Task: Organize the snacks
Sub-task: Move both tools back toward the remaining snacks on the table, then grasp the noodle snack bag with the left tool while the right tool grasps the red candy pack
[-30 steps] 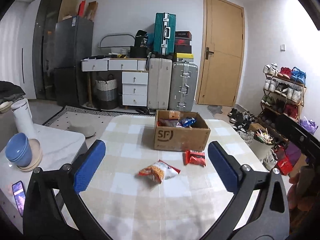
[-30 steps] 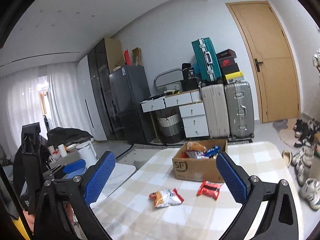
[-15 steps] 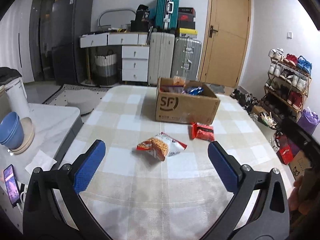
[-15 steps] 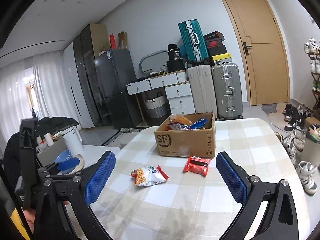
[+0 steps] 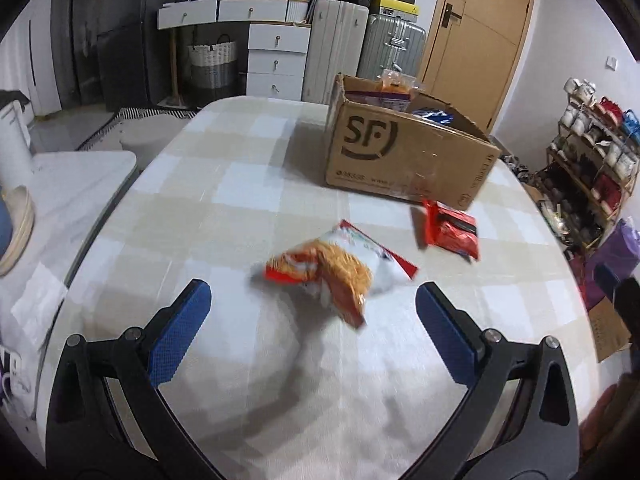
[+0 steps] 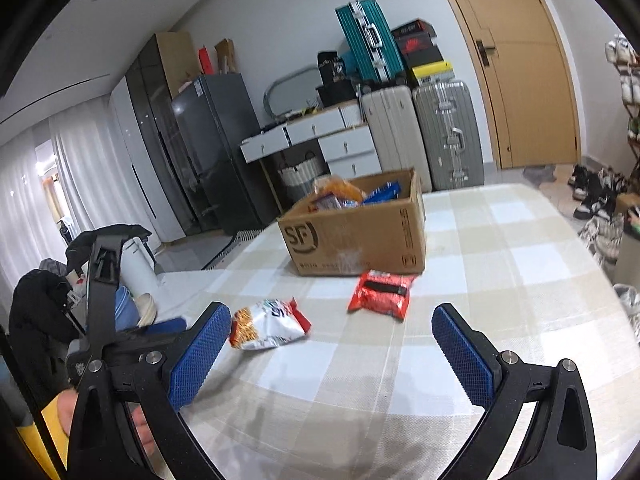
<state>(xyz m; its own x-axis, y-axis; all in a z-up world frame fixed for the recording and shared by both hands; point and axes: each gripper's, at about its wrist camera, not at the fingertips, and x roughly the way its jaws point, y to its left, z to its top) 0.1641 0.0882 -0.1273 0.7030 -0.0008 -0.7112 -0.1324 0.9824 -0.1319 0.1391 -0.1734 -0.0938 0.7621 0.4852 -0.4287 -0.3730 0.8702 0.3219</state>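
The left claw (image 5: 313,304) is spread wide, its blue-padded fingers (image 5: 180,334) holding nothing. The right claw (image 6: 331,334) is likewise wide apart and empty, blue pads (image 6: 464,356) facing inward. Both point forward and slightly downward.

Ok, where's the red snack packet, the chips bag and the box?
red snack packet (image 6: 380,294), right wrist view, middle of the wrapper.
chips bag (image 5: 336,270), left wrist view, orange printed front.
cardboard box (image 6: 356,236), right wrist view, front wall beside the SF logo.

Two snack packets (image 5: 340,272) (image 5: 452,230) on the table (image 5: 224,200) before the box (image 5: 404,160).
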